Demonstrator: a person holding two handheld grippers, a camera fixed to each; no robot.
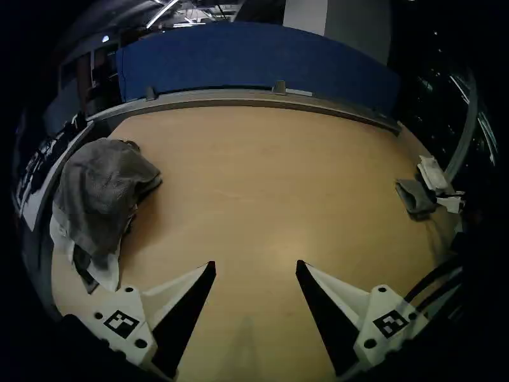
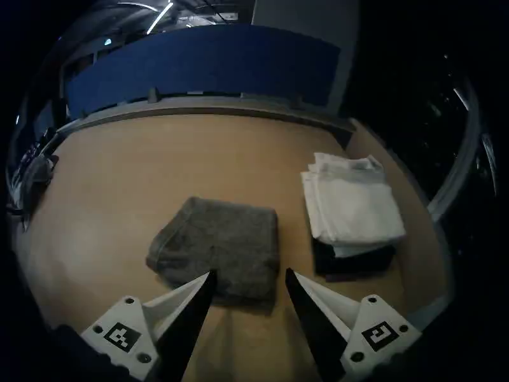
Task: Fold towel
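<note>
Left tool (image 1: 255, 261) and right tool (image 2: 250, 270) are held apart; folded grey towel (image 2: 219, 245) should be gripped squarely, folds kept.

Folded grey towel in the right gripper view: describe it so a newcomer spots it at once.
On the wooden table, just ahead of the right gripper, lies the grey towel. Unlike the white stack to its right, it lies alone.
</note>
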